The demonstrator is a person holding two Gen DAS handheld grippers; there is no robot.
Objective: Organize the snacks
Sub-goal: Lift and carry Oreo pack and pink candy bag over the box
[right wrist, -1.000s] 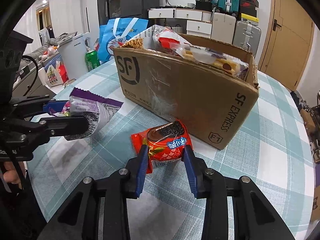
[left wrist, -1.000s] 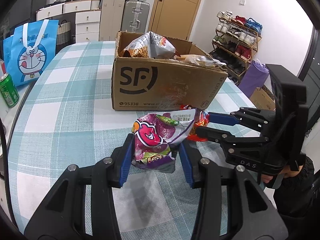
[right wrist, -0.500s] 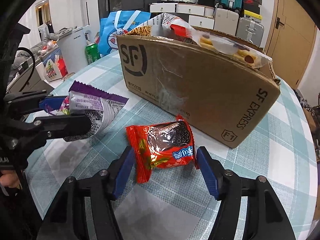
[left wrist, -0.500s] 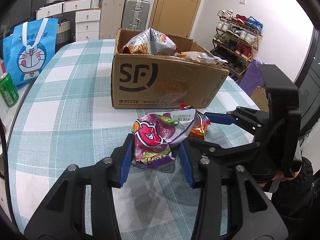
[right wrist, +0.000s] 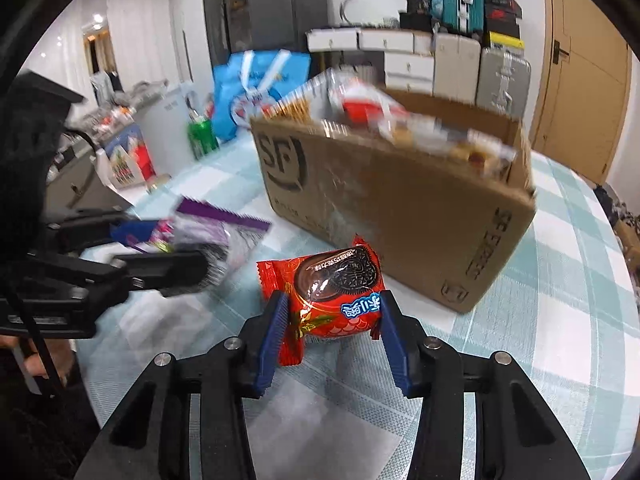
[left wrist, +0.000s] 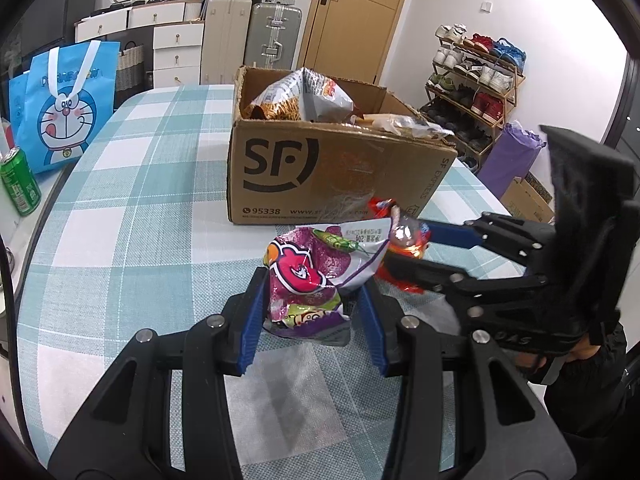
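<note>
My left gripper (left wrist: 310, 320) is shut on a purple snack bag (left wrist: 316, 276) and holds it above the checked tablecloth, in front of the SF cardboard box (left wrist: 320, 172). My right gripper (right wrist: 332, 330) is shut on a red cookie packet (right wrist: 332, 300) and holds it just off the table near the box's front corner (right wrist: 400, 216). The box holds several snack bags (left wrist: 300, 96). In the left wrist view the right gripper (left wrist: 404, 246) reaches in from the right with the red packet (left wrist: 404, 240) between its fingers. In the right wrist view the left gripper (right wrist: 160, 248) shows at the left with the purple bag (right wrist: 216, 236).
A blue Doraemon bag (left wrist: 64, 108) and a green can (left wrist: 18, 182) stand at the table's left edge. Drawers and suitcases (left wrist: 272, 36) line the back wall. A shoe rack (left wrist: 476, 76) and a purple roll (left wrist: 508, 160) stand to the right.
My right gripper opened around the red packet half a second ago, then closed on it again and lifted it. The left gripper kept the purple bag nearly still.
</note>
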